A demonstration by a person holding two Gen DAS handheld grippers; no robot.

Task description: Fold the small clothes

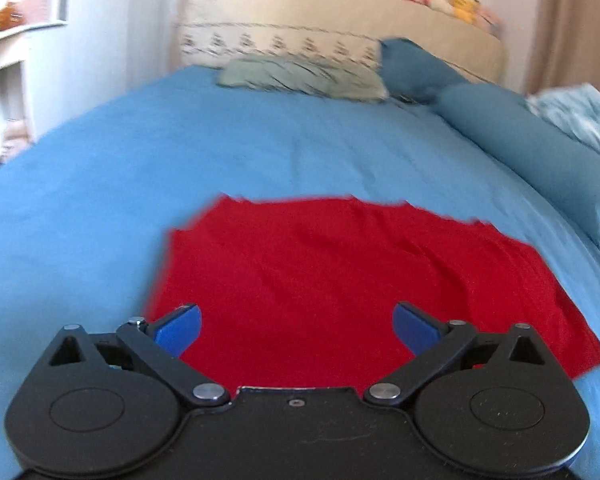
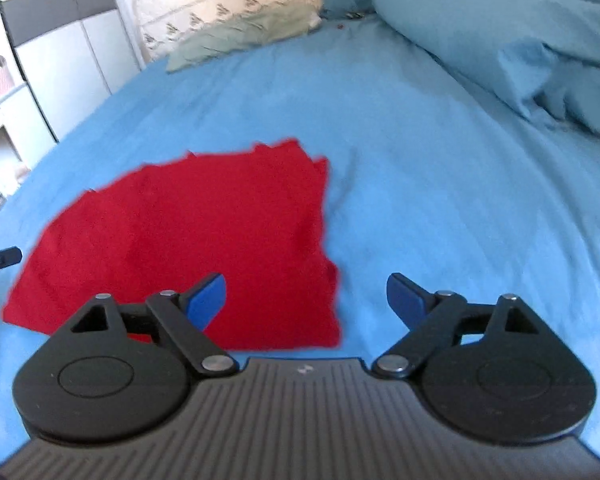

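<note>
Blue sheet (image 2: 420,184) lies bare beyond red cloth's (image 2: 188,240) right edge.

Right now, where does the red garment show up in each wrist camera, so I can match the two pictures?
Left wrist view: the red garment fills the lower middle, flat on the blue bed sheet, behind the open left tongs.
Right wrist view: the red garment lies lower left, reaching behind the left finger of the open right tongs.
Shared landmark: the pale green pillow at the headboard.
</note>
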